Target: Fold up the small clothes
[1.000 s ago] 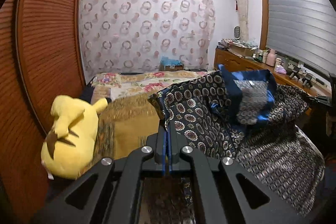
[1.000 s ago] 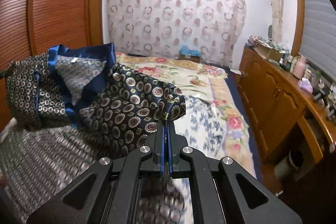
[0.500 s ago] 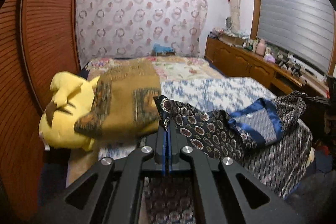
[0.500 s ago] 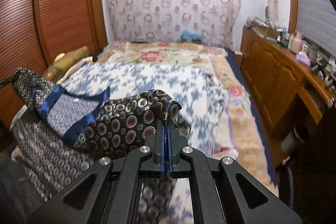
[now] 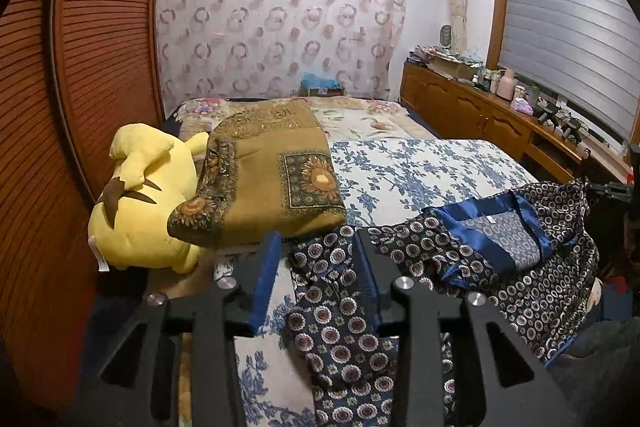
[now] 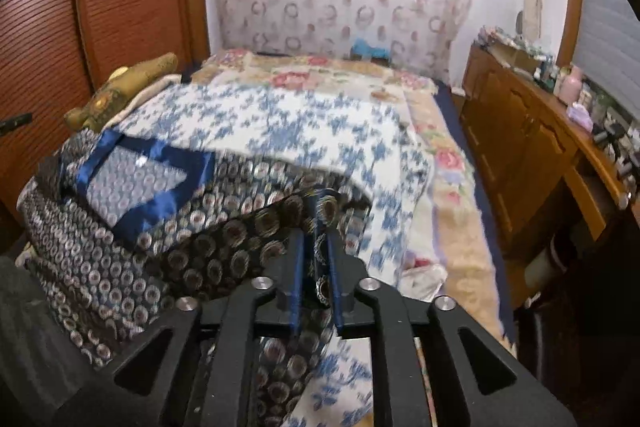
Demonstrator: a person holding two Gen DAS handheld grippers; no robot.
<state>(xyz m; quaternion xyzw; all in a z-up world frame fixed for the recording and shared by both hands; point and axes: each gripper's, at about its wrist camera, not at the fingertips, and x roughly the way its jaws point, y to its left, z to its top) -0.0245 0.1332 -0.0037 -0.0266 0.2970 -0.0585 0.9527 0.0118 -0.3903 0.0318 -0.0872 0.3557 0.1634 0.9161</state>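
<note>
Here the patterned shirt (image 5: 500, 267) is laid on the bed (image 5: 420, 167), collar facing up, spread over the blue-flowered sheet near the bed's near edge. The left claw (image 5: 316, 267) is opening: its blue pads stand apart with a shoulder corner of the shirt lying loose between them, no longer pinched. The right claw (image 6: 316, 255) is opening too, though only slightly; the other corner of the shirt (image 6: 180, 227) is seen between its pads, and it cannot be told for sure whether the cloth is quite free yet.

The step in hand is judged to be the release after laying the garment flat. To be done well, both corners should be let go completely before either claw is drawn back, so that the cloth is not dragged or rumpled. The claws are best withdrawn low and straight back along their own line. Wrinkles near the collar should then be checked, since a fold made on bunched cloth will come out crooked. The yellow plush toy (image 5: 144, 203) and the brown folded blanket (image 5: 272, 171) lie just beside the left corner and should be kept clear of
</note>
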